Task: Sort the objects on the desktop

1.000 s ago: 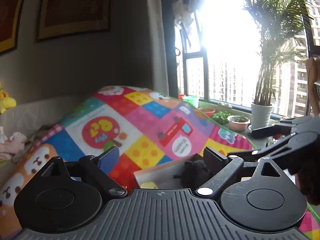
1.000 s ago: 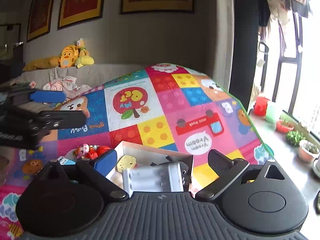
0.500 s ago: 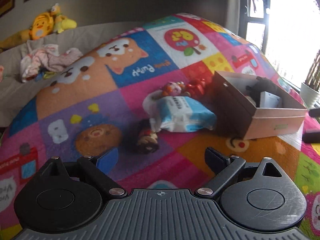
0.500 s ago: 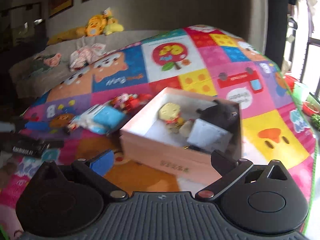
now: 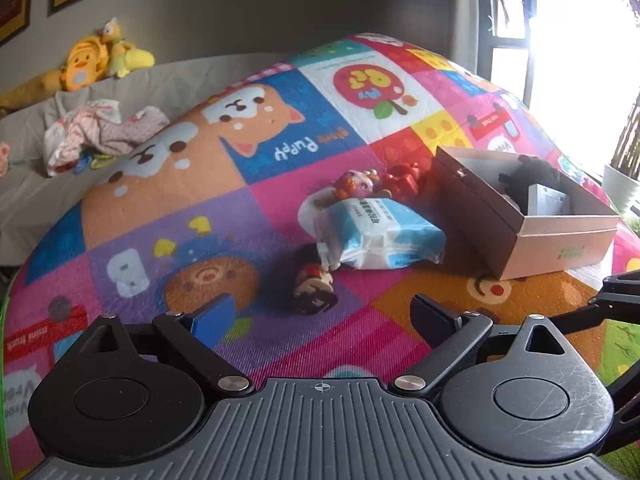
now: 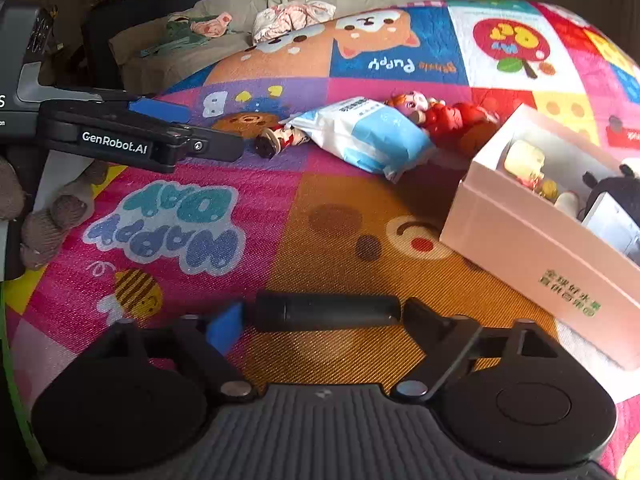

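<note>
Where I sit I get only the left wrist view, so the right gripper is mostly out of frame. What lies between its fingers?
Observer: A black cylinder lies flat on the mat, crosswise between the right gripper fingers. Its ends reach both fingertips. I cannot tell whether it is squeezed.
Operator: The near wall of the box hides part of its inside from me. Anything in there besides the black plush and the white case?
Observer: Yes. A small yellow figure sits against the far end of the box.
</note>
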Demonstrator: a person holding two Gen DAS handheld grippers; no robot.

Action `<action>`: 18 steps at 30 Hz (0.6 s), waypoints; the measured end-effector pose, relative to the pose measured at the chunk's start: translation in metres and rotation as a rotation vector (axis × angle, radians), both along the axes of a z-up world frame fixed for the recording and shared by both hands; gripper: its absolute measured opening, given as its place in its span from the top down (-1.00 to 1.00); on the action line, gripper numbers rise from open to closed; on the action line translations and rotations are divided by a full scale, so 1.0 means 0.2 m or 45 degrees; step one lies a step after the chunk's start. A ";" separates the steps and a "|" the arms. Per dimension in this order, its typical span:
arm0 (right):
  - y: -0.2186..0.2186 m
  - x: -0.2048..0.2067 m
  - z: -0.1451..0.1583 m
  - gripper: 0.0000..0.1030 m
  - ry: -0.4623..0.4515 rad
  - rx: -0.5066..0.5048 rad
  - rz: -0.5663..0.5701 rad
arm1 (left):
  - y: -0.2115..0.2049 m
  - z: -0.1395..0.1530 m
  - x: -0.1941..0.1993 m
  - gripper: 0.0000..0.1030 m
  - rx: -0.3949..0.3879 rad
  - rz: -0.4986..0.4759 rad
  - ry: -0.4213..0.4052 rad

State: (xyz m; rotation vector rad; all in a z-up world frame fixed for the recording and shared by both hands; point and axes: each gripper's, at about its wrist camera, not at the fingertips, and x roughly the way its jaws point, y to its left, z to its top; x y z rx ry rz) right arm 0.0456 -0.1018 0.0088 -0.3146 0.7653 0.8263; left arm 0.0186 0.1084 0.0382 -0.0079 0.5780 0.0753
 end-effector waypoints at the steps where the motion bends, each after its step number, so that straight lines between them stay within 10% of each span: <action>1: -0.02 0.00 0.00 -0.45 0.015 0.013 -0.016 | -0.01 -0.01 0.03 -0.90 0.017 -0.005 0.003; 7: -0.25 0.00 0.02 -0.45 0.004 0.057 -0.225 | -0.04 -0.10 0.19 -0.85 0.132 -0.015 0.065; 13: -0.54 -0.01 0.03 -0.49 0.002 0.129 -0.457 | -0.04 -0.16 0.30 -0.39 0.184 0.024 0.115; 18: -0.64 -0.01 0.01 -0.72 0.002 0.196 -0.570 | -0.06 -0.15 0.30 0.38 0.241 0.015 0.117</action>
